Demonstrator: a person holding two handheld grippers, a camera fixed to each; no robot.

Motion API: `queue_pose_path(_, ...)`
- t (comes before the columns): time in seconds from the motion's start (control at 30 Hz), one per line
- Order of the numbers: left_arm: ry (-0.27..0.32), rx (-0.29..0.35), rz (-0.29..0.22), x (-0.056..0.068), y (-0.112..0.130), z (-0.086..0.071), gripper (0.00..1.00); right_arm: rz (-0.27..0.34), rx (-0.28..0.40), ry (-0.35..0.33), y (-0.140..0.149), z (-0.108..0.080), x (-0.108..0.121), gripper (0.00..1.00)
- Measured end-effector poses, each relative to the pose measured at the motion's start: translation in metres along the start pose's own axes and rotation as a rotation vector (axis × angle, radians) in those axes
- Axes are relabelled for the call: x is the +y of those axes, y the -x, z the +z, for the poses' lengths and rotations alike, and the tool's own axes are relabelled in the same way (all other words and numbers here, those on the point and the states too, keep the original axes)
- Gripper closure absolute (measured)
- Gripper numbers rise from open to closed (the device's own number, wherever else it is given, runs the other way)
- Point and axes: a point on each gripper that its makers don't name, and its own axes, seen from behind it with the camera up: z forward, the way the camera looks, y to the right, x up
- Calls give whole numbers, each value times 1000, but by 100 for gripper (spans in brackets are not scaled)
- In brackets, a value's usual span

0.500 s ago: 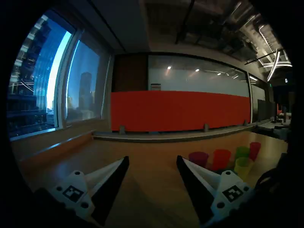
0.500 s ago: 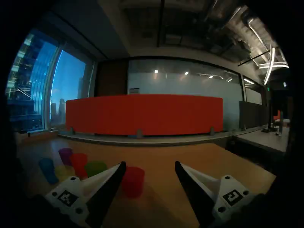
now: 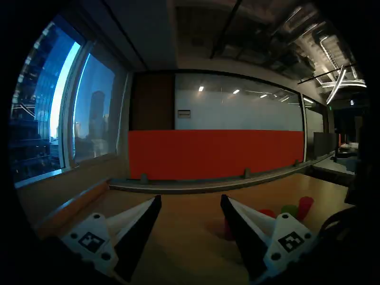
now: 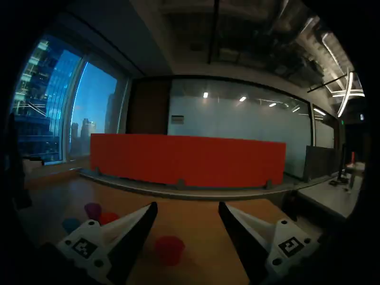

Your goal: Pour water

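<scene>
Cups stand in a small group on the wooden bench, just right of the left tool in the left gripper view. Only their tops show past its right finger: a green one in the middle, a red one beside it and a taller pink cup at the far side. The left tool is spread wide and holds nothing, with bare bench between its fingers. In the right gripper view the right tool is also spread wide and empty. A red cup stands on the bench between its fingers, nearer the left one and touching neither. Past that left finger a blue cup, another red one and a purple cup stand close together. The light is too dim to tell whether any cup holds water. Farther back an orange partition runs along the rear edge of the bench. Behind it is a frosted glass wall, and tall windows on the left show city towers against a blue sky.
</scene>
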Motion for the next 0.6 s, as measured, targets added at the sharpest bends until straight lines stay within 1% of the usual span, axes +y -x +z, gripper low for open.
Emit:
queue_pose_path(0.17,16,-2,8,3,-29,5,8,-5,16,-9,-33,-1,-2,1)
queue_pose_path(0.37,48,15,-1,8,-63,6,8,21,24,-14,-67,-1,1,1)
queue_pose_path(0.47,61,22,6,9,-72,5,8,38,29,-23,-73,0,1,1)
queue_pose_path(0.6,89,13,10,15,-74,5,8,59,20,-39,-70,0,2,1)
